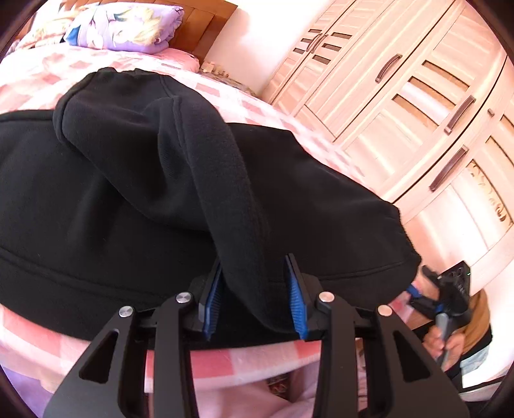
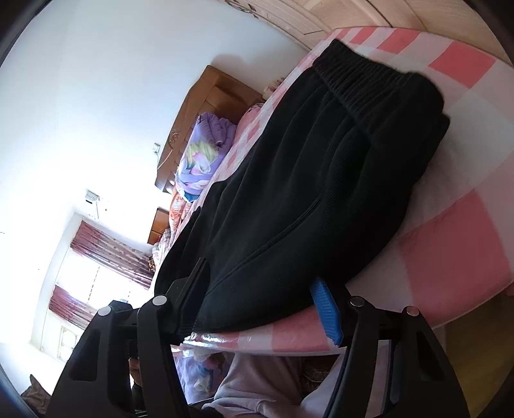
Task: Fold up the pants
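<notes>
**Black pants spread on the bed, a tool at each end**

The black pants (image 1: 112, 193) lie across a bed (image 1: 38, 83) covered in a pink-and-white checked sheet, reaching right to its near edge. Far to the left, by the wooden headboard (image 1: 205, 29), sits a folded floral quilt (image 1: 128, 25) in purple.

The left tool (image 1: 255, 299) is at the bed's near edge, its blue-padded fingers (image 1: 297, 295) standing moderately apart. A folded strip of the pants runs down from a raised hump of cloth and passes between them. The left pad seems to touch the cloth while the right one shows a gap, so I cannot tell whether the strip is truly clamped.

To the right of it, a cream wardrobe (image 1: 417, 106) with dark handles fills the wall. Low at the right edge of the left wrist view, a hand (image 1: 446, 344) grips the other tool's handle.

The right tool (image 2: 260, 295) is at the waist end, where the gathered elastic waistband (image 2: 369, 80) lies flat on the sheet farther along. Its fingers are spread wide, one blue pad (image 2: 326, 308) just beside the pants' edge and the other finger above the cloth; the fabric bulges between them, and whether they press it I cannot say. Beyond, a bright window with dark red curtains (image 2: 109, 247) shows.
</notes>
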{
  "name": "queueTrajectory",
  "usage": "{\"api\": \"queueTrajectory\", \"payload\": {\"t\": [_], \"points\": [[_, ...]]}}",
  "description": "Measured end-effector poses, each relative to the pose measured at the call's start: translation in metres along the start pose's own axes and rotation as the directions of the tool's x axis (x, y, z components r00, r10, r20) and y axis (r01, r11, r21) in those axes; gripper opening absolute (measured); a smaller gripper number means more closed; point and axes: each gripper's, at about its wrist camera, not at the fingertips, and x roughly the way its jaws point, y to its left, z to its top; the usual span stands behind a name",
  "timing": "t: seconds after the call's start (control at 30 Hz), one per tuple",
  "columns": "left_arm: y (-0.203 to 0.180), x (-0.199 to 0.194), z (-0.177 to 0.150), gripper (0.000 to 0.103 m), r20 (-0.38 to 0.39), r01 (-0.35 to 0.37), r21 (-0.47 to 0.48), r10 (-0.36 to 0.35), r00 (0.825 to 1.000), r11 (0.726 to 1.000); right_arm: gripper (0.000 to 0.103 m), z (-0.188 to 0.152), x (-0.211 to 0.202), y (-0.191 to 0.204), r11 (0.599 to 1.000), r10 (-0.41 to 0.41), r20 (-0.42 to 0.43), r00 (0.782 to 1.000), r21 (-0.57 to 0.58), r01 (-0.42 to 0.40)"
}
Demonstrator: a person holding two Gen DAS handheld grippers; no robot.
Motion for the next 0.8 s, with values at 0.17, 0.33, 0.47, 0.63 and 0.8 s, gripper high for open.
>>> {"api": "queueTrajectory", "payload": {"t": [0.17,0.33,0.47,0.63,0.8], "points": [[-0.005,0.003,-0.005,0.038,-0.005,-0.01,0.005,0.01,1.0,1.0,0.041,-0.014,0.021,0.018,0.999,0.001,-0.022,1.0,-0.044,-0.002],[-0.013,0.005,-0.006,0.034,0.001,-0.044,0.035,0.044,0.999,0.998,0.023,-0.029,0.037,0.032,0.993,-0.048,-0.076,0.996,-0.116,0.039],[-0.019,-0.001,-0.007,0.009,0.042,-0.093,0.084,0.089,0.995,0.992,0.009,-0.03,0.035,0.042,0.981,-0.101,-0.04,0.994,-0.17,0.093],[-0.027,-0.006,-0.008,0.009,0.059,-0.123,0.126,0.117,0.991,0.984,0.009,-0.028,0.027,0.052,0.97,-0.121,-0.01,0.993,-0.215,0.116],[-0.019,0.002,-0.016,0.01,0.023,-0.145,0.118,0.143,0.989,0.982,0.008,-0.035,0.041,0.029,0.978,-0.147,-0.051,0.988,-0.16,0.137]]}}
